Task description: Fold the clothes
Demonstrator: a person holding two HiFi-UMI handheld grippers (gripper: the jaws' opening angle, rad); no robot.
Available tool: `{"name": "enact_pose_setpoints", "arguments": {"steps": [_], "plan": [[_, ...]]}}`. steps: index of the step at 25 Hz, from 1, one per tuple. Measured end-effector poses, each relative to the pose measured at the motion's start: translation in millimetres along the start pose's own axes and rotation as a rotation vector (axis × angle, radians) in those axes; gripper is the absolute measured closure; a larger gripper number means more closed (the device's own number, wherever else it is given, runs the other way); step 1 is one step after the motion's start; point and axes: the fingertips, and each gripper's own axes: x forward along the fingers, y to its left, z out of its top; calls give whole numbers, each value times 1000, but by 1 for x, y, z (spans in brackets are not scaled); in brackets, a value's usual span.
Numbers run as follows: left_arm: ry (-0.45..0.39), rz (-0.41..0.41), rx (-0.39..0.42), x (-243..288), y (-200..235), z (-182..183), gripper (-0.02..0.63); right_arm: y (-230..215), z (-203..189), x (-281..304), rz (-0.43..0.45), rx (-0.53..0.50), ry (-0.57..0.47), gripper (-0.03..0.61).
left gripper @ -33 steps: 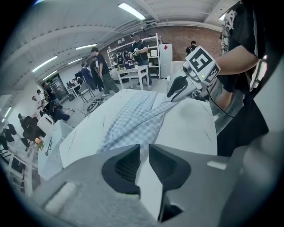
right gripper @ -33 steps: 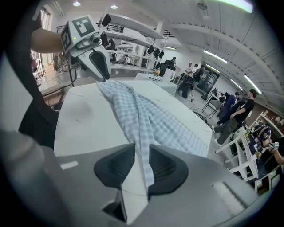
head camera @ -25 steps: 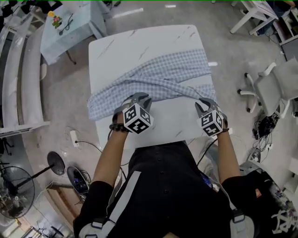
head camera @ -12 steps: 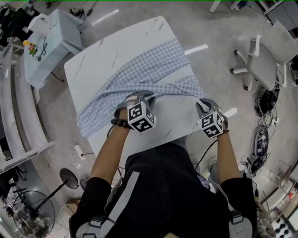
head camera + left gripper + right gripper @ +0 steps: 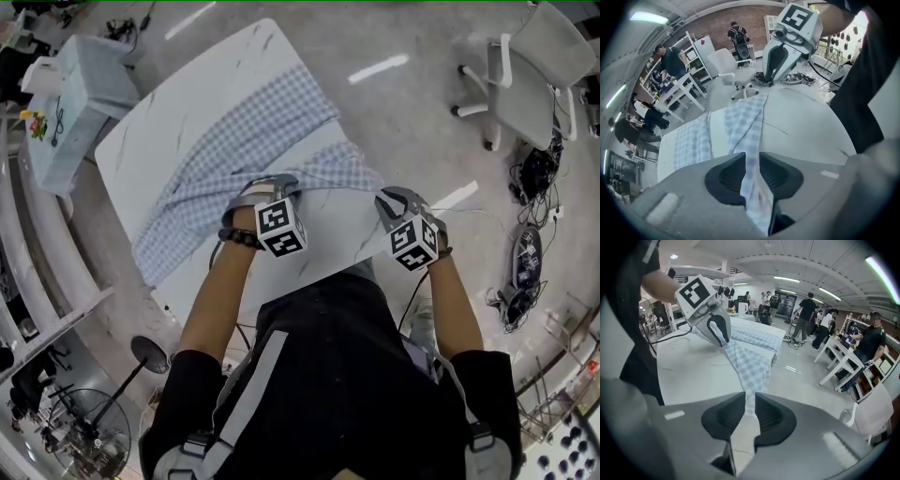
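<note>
Head view: the checked shirt (image 5: 234, 150) sprawls across the marble table (image 5: 220, 80). Left gripper view: your left gripper (image 5: 751, 157), jaws just eased slightly wider, pinches its near edge. Right gripper view: your right gripper (image 5: 749, 401), jaws just tightening, clamps that edge too. The cloth looks light, limp and likely to sag, so hold it at the hems.

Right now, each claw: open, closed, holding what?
Left claw: closed on the checked shirt, jaws just opened slightly.
Right claw: closed on the same shirt, jaws just tightened.
</note>
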Motion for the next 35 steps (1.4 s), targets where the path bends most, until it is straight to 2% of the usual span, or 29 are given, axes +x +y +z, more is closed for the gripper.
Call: {"name": "enact_pose_setpoints", "arguments": {"steps": [5, 9, 15, 18, 23, 31, 33, 35], "plan": [[83, -19, 82, 12, -5, -4, 515, -22, -38, -4, -41, 39, 43, 508], [104, -31, 77, 17, -4, -6, 518, -29, -61, 1, -35, 40, 61, 506], [103, -37, 26, 17, 4, -2, 578, -11, -83, 29, 22, -155, 85, 469], [108, -50, 3, 19, 5, -1, 584, -2, -83, 42, 62, -203, 39, 439], [122, -61, -28, 21, 6, -1, 584, -3, -77, 53, 129, -189, -10, 414], [146, -50, -103, 21, 5, -2, 586, 0, -70, 67, 258, -249, -31, 408], [149, -48, -116, 23, 7, -2, 586, -1, -67, 72, 271, -247, -38, 418], [153, -44, -131, 23, 9, -2, 586, -4, -63, 75, 285, -252, -45, 472]]}}
